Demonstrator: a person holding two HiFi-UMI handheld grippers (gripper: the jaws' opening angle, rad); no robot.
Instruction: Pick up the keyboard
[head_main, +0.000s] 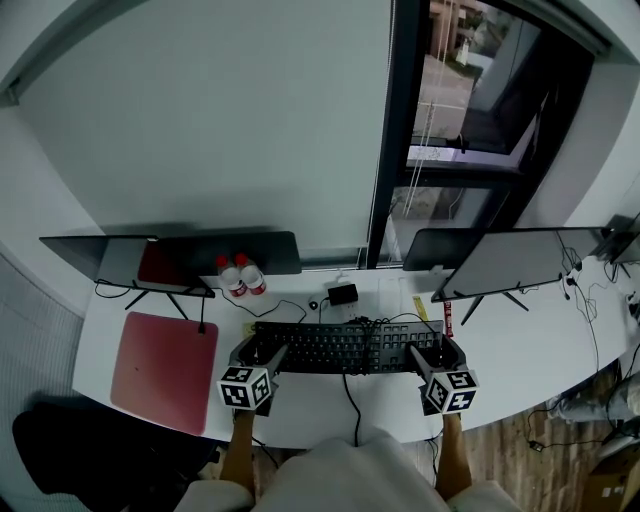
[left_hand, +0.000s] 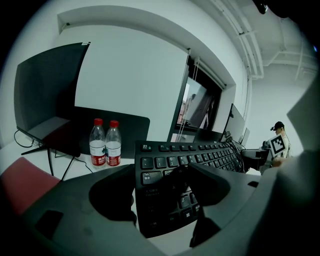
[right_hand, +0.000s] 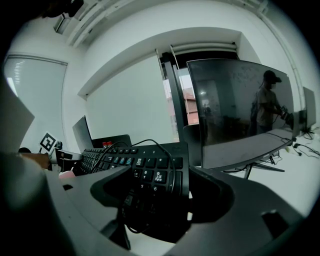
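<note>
At the desk (head_main: 520, 360), left gripper (head_main: 262, 352) and right gripper (head_main: 428, 352) tight on keyboard (head_main: 345, 347) ends, "Tab" key (left_hand: 148, 163) legible.

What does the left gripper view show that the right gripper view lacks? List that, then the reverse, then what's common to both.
Only the left gripper view: the left gripper with its jaws on the Tab end of the keyboard, and two bottles seen down to their labels. Only the right gripper view: the right gripper on the number-pad end, and a dark monitor screen reflecting a person. Both: the keyboard, the white desk and the dark window frame.
</note>
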